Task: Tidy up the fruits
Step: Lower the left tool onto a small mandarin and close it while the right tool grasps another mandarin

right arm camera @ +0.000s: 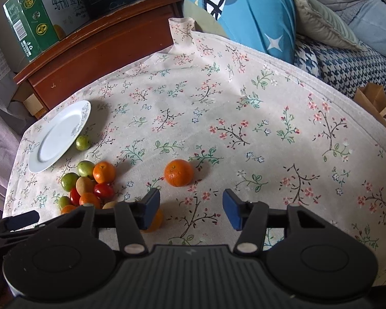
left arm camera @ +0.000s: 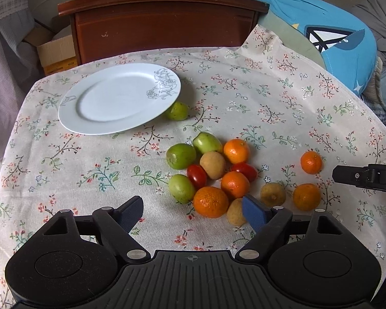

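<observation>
Where fruit lies — floral tablecloth

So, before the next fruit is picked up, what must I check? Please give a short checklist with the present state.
1. Plate free to receive fruit: ok, nothing lies on it.
2. Plate sitting flat: not ok, its rim rests on a green fruit.
3. Left gripper empty: ok, open.
4. Right gripper empty: ok, open.
5. Lone orange clear of the pile: ok.
</observation>
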A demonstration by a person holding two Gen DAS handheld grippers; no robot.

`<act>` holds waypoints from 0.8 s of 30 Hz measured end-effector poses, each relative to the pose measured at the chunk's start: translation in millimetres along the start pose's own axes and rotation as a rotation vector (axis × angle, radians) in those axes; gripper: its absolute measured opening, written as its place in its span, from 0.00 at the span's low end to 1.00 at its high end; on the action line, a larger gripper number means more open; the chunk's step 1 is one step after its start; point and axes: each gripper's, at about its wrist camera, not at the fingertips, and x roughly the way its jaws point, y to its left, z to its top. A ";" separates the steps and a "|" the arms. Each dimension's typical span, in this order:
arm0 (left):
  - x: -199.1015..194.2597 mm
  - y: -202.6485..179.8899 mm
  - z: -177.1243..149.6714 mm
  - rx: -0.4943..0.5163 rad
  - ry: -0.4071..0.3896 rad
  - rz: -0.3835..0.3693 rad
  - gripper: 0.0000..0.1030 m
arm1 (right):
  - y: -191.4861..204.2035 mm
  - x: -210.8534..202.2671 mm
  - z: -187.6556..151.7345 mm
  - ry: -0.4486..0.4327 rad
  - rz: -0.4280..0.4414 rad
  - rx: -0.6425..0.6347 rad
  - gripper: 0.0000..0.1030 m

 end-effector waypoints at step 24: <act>6.0 3.7 -0.1 -0.035 -0.010 -0.056 0.61 | 11.7 48.2 6.2 0.015 0.007 0.020 0.28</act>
